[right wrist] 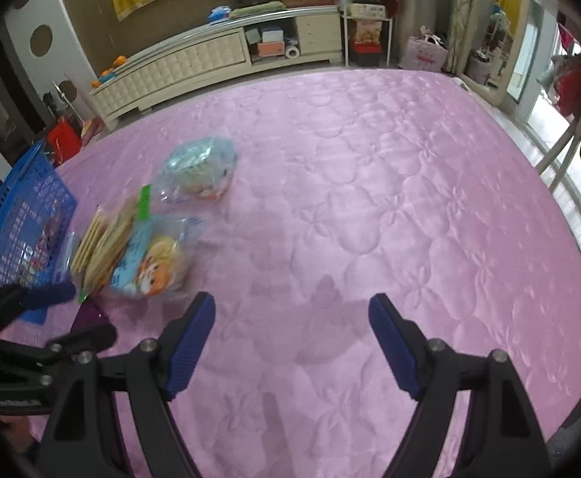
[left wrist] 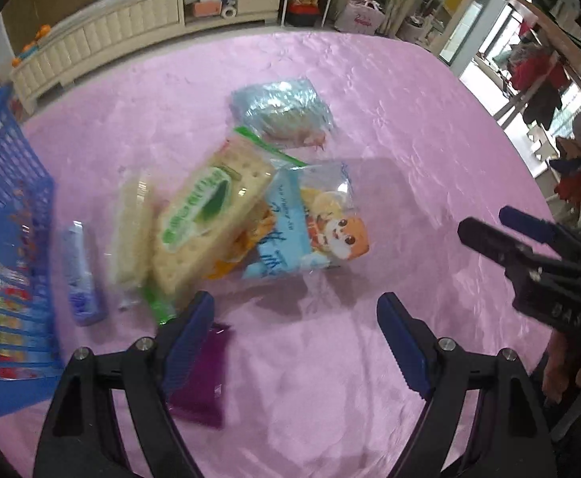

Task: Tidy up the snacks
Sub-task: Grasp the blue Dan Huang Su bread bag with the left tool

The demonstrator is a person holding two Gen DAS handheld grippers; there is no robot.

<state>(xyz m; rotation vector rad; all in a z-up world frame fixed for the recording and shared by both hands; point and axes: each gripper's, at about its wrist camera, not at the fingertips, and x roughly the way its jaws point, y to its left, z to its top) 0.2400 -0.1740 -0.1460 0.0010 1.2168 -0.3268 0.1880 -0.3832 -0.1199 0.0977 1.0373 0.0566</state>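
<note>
Several snack packs lie on the pink quilt (left wrist: 390, 139). A cracker pack with a green label (left wrist: 206, 219) leans on a blue pack with an orange cartoon animal (left wrist: 318, 223). A pale blue bag (left wrist: 282, 111) lies behind them, a lilac tube (left wrist: 81, 275) and a wafer pack (left wrist: 131, 231) to the left, a purple packet (left wrist: 202, 378) nearest. The blue basket (left wrist: 7, 215) stands at the left and holds several snacks. My left gripper (left wrist: 294, 342) is open and empty above the quilt, beside the purple packet. My right gripper (right wrist: 290, 338) is open and empty, right of the pile (right wrist: 147, 247).
My right gripper also shows at the right of the left wrist view (left wrist: 529, 247). My left gripper shows at the lower left of the right wrist view (right wrist: 39, 318). A cream cabinet (right wrist: 210, 55) and shelves stand beyond the quilt. A window railing (right wrist: 569, 159) runs along the right.
</note>
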